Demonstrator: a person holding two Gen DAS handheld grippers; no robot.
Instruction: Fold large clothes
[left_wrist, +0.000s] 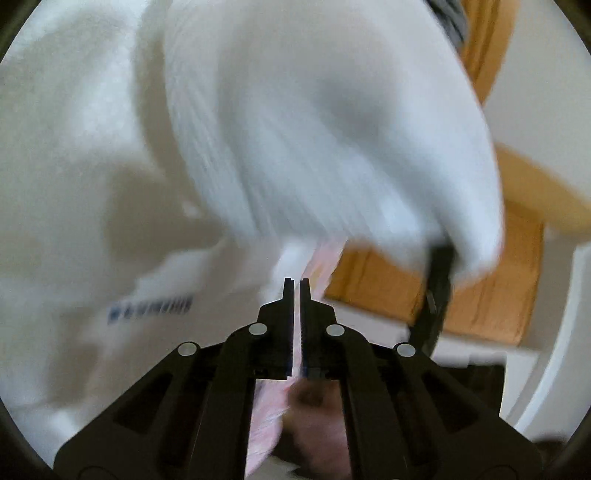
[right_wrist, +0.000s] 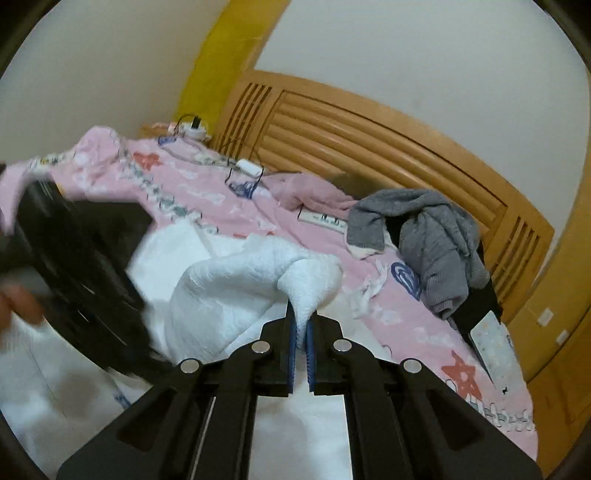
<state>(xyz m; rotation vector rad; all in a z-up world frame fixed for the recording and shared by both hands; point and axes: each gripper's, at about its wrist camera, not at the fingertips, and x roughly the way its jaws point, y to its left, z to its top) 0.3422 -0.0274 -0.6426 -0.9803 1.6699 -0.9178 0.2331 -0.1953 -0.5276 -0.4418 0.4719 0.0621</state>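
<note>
Right wrist view: right gripper (right_wrist: 300, 325) clamped on 1 bunched fold of soft, limp white garment (right_wrist: 221, 295) ahead and left over pink bedspread (right_wrist: 388, 306); left gripper (left_wrist: 296, 284) near-closed, grip unconfirmable; best taken at hems.

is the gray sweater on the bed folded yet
No. The gray sweater lies crumpled in a heap on the pink sheet, untouched.

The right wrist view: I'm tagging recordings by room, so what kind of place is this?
Most likely a bedroom. A slatted wooden headboard stands against the wall, a pink patterned bedsheet covers the bed, and a grey sweater lies loose on it.
</note>
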